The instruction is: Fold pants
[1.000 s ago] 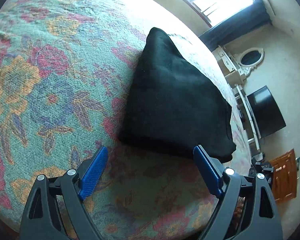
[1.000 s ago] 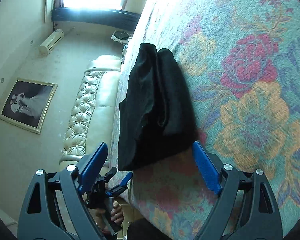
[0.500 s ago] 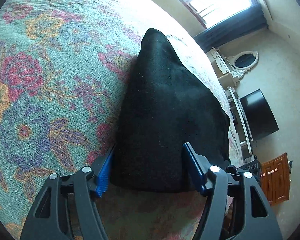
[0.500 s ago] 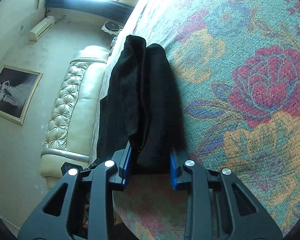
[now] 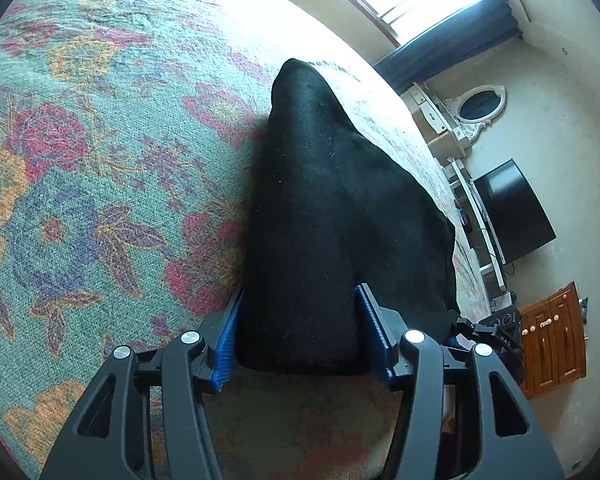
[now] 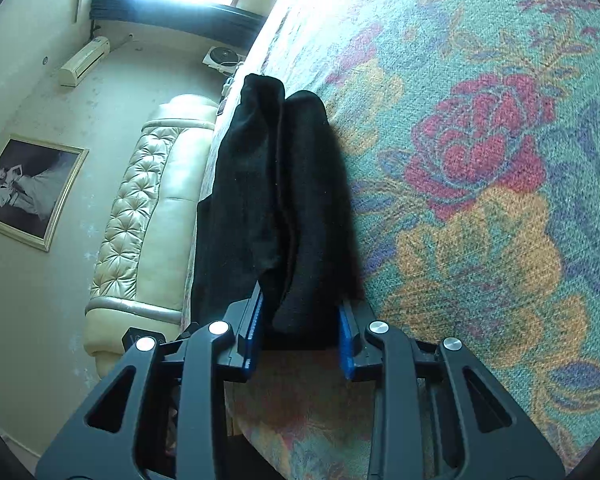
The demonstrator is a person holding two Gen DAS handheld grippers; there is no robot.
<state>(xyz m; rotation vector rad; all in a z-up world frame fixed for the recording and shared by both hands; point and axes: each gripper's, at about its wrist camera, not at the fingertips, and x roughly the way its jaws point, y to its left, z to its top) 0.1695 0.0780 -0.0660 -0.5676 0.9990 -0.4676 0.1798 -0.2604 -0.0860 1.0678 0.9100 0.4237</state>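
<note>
The folded black pants point(image 5: 340, 200) lie as a thick bundle on the floral bedspread point(image 5: 100, 160), near the bed's edge. My left gripper point(image 5: 300, 292) has its jaws closing on the near end of the bundle, and both blue pads touch the cloth. In the right wrist view the pants point(image 6: 284, 184) show as two stacked folds. My right gripper point(image 6: 300, 296) is shut on their near end, squeezing the layers between its pads. Both grippers hold the same near edge from opposite corners.
The bedspread point(image 6: 480, 200) stretches wide beside the pants. Off the bed's edge stand a dark TV point(image 5: 512, 212), a wooden cabinet point(image 5: 556, 344) and an oval mirror point(image 5: 482, 106). A tufted cream headboard point(image 6: 140, 220) and a framed picture point(image 6: 28, 188) are at the other side.
Both grippers stood wide open short of the pants a second ago. They have moved in over the near edge and closed onto the cloth, bunching it narrower.
</note>
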